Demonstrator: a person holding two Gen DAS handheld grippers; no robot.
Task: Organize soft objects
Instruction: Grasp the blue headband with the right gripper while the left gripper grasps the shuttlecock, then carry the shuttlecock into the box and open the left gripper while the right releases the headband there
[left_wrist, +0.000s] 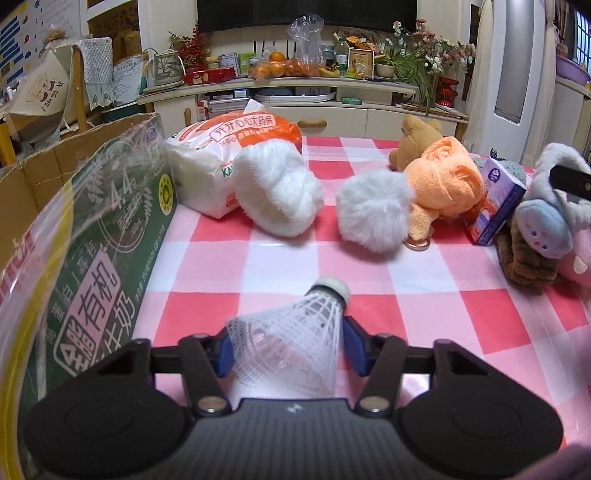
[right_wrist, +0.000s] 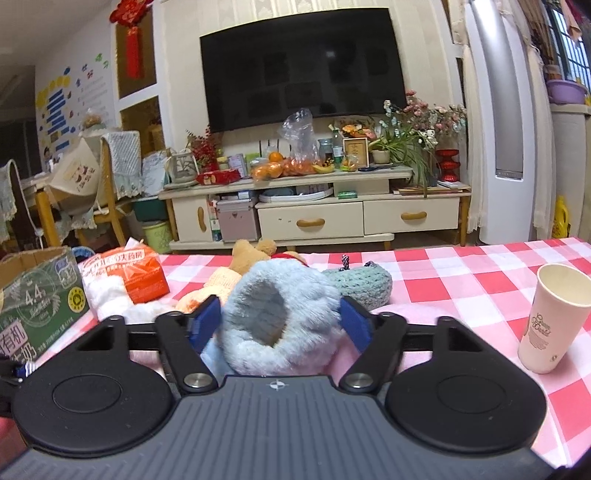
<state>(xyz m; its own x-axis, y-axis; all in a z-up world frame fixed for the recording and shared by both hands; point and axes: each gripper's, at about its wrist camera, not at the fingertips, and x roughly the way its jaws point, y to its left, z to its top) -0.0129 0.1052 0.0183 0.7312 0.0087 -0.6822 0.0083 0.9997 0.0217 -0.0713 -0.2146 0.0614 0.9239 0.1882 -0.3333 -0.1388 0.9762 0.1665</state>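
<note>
On the surface (left_wrist: 280, 258), under a red-and-white checked cloth, a green printed cardboard box (left_wrist: 107, 236) stands along the left edge with its flaps open. Just right of its far end lies a white and orange plastic bag (left_wrist: 221, 155), and a white fluffy ball (left_wrist: 277, 192) leans against the bag's near side. A second white fluffy piece (left_wrist: 373, 210) lies further right, touching an orange knitted toy (left_wrist: 443, 181) with a brown plush bear (left_wrist: 413, 140) behind it. A small purple carton (left_wrist: 495, 199) stands tilted to the right of the knitted toy, beside a heap of plush things at the right edge.

At the near edge the left tongs (left_wrist: 288, 349) have their blue pads against both sides of a white shuttlecock (left_wrist: 291, 343), gripping its mesh skirt; the cork end points away toward the far side, and the shuttlecock lies low over the cloth.

Further right, the right tongs (right_wrist: 280, 323) are closed around a grey-blue fuzzy slipper (right_wrist: 273, 317), the pads pressing into its pile on both sides, its opening facing the camera. Behind it sits a teal crocheted piece (right_wrist: 365, 284). A pale paper cup (right_wrist: 554, 317) stands upright, well apart to the right. A television cabinet (right_wrist: 314, 214) fills the far wall.
</note>
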